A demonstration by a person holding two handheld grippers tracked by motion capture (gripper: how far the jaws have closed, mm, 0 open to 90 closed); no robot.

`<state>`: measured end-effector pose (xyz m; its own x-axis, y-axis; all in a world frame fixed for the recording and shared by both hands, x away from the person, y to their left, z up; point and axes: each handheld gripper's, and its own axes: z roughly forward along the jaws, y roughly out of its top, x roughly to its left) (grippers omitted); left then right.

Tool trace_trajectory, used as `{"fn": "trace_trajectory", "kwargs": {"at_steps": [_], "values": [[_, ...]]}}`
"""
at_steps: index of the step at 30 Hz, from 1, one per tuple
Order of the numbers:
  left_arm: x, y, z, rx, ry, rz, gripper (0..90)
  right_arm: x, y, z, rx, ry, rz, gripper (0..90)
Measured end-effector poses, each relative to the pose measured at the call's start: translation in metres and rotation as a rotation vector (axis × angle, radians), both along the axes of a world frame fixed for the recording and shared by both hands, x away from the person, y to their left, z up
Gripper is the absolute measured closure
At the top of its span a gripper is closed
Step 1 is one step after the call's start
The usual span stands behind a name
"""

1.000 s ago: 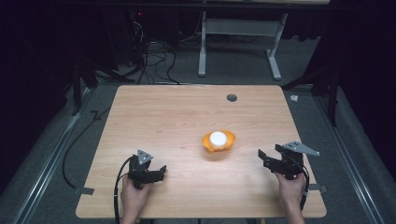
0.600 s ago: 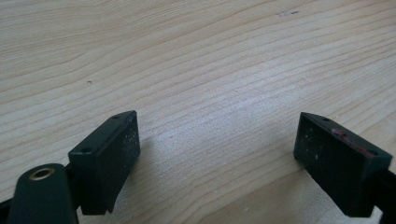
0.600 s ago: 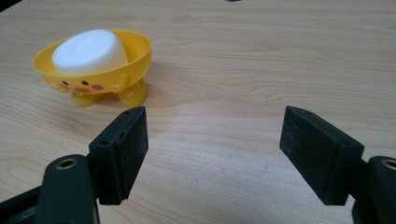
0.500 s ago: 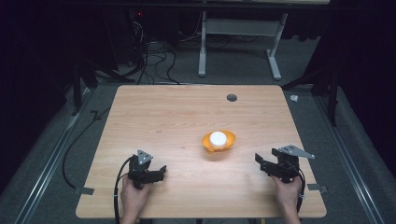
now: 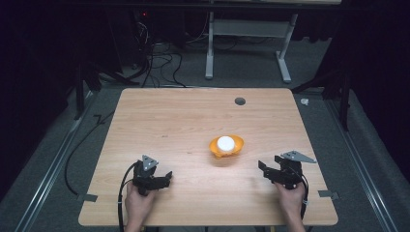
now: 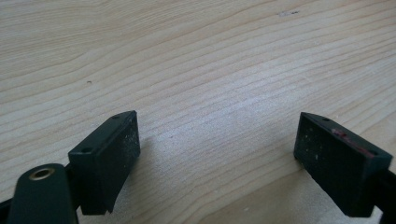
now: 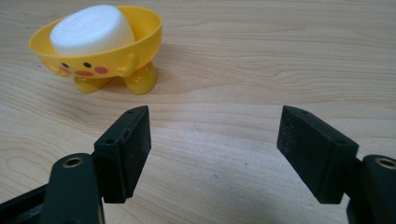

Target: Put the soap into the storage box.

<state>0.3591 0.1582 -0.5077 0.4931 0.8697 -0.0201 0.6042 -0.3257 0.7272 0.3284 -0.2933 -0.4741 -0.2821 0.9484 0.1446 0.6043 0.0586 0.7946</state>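
A yellow chick-faced bowl (image 5: 227,146) (image 7: 140,42) on little feet stands near the middle of the wooden table (image 5: 183,121), and a white round block (image 5: 226,143) (image 7: 91,29) sits in it. My right gripper (image 5: 263,169) (image 7: 214,151) rests low at the front right, open and empty, with the bowl ahead and to its left. At the front left my left gripper (image 5: 167,180) (image 6: 217,161) lies open over bare wood, nothing between its jaws.
A dark round hole (image 5: 240,101) marks the table's far side. Cables (image 5: 159,58) and a white desk frame (image 5: 246,34) stand on the floor beyond. A black cable (image 5: 77,154) trails off the left edge. Tape tabs (image 5: 87,197) sit at the front corners.
My right gripper has slid slightly left and forward, toward the bowl. The left gripper and the bowl have not moved.
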Motion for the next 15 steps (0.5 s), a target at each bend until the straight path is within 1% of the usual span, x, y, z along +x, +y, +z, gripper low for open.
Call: {"fn": "trace_trajectory", "kwargs": {"at_steps": [3, 4, 7, 9, 15], "values": [[0.0, 0.0, 0.0, 0.0, 0.0, 0.0, 14.8, 0.001, 0.003, -0.003, -0.005, 0.006, 0.006, 26.8], [0.0, 0.0, 0.0, 0.0, 0.0, 0.0, 14.8, 0.003, 0.005, -0.007, -0.014, 0.02, 0.012, 26.9], [0.0, 0.0, 0.0, 0.0, 0.0, 0.002, 14.8, 0.005, 0.007, -0.009, -0.02, 0.03, 0.015, 26.8], [0.0, 0.0, 0.0, 0.0, 0.001, 0.002, 14.8, 0.005, 0.009, -0.01, -0.039, 0.028, 0.021, 26.8], [0.0, 0.0, 0.0, 0.0, 0.001, 0.003, 14.8, 0.006, 0.014, -0.016, -0.052, 0.041, 0.024, 26.7]]}}
